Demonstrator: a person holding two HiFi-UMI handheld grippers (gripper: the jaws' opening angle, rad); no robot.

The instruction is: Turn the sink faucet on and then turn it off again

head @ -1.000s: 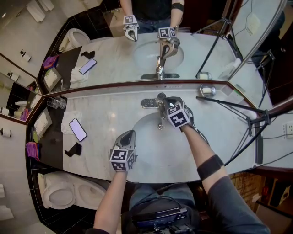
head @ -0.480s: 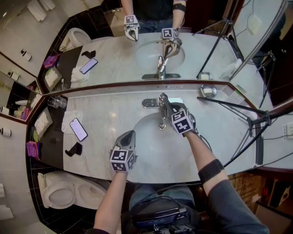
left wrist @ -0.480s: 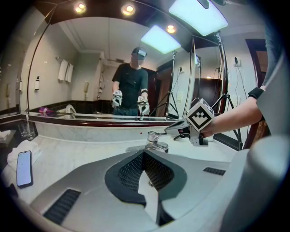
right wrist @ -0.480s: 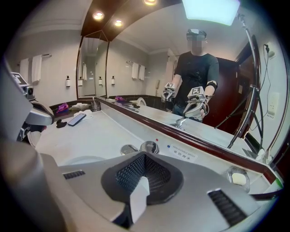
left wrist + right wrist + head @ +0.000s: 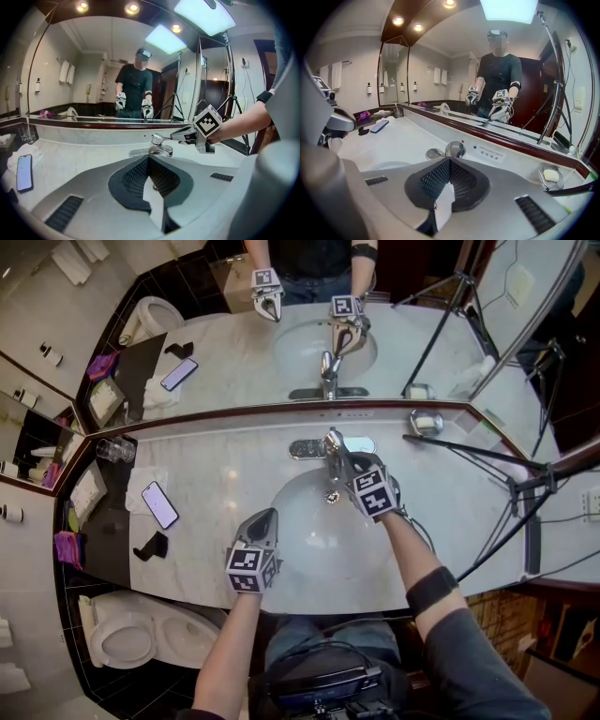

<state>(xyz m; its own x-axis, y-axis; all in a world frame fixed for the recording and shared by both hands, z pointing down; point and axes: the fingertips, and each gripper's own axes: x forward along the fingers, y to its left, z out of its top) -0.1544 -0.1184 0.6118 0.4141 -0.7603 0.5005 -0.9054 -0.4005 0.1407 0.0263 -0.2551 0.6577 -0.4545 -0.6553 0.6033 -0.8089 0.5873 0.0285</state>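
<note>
At the faucet lever (image 5: 157, 139), tips of the closed right tool (image 5: 173, 136).

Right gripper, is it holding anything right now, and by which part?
Nothing is held. The right gripper has its jaws shut together with nothing between them, and its tips are right at the faucet handle.

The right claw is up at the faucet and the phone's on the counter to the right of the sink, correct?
Not quite: the phone lies on the counter to the left of the sink, as the head view shows. The right claw is at the faucet.
</note>
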